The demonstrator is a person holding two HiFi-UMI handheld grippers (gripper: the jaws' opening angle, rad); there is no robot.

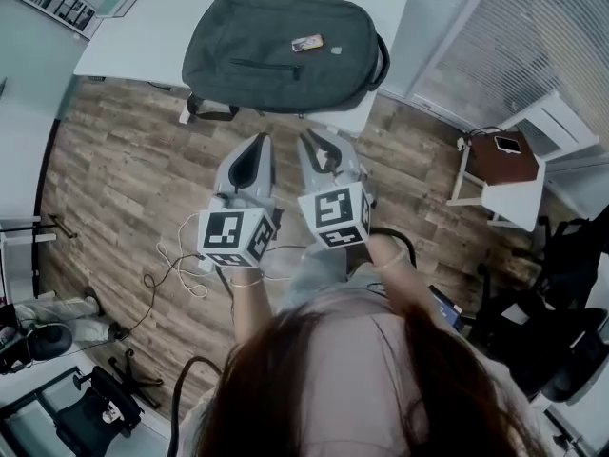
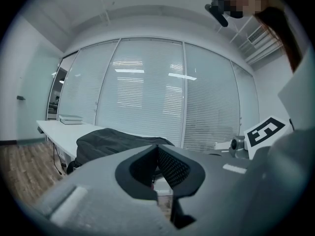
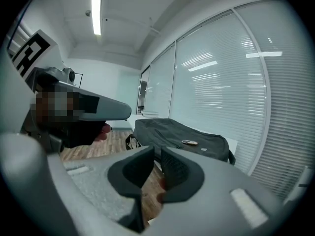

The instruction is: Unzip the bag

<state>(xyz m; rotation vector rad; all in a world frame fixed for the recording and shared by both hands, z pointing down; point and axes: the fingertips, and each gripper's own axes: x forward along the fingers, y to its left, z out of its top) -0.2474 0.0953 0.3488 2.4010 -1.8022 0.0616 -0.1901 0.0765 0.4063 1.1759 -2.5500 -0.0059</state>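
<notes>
**Both grippers empty, the bag not yet touched**
Close to you, your left gripper (image 1: 257,143) has its jaws together on nothing, and your right gripper (image 1: 316,141) has its jaws a little apart, also empty. Farther away, the bag (image 1: 276,55) lies flat on the white table (image 1: 124,46), apart from both grippers. Its zippers look closed, so I judge the whole unzipping is left.
</notes>
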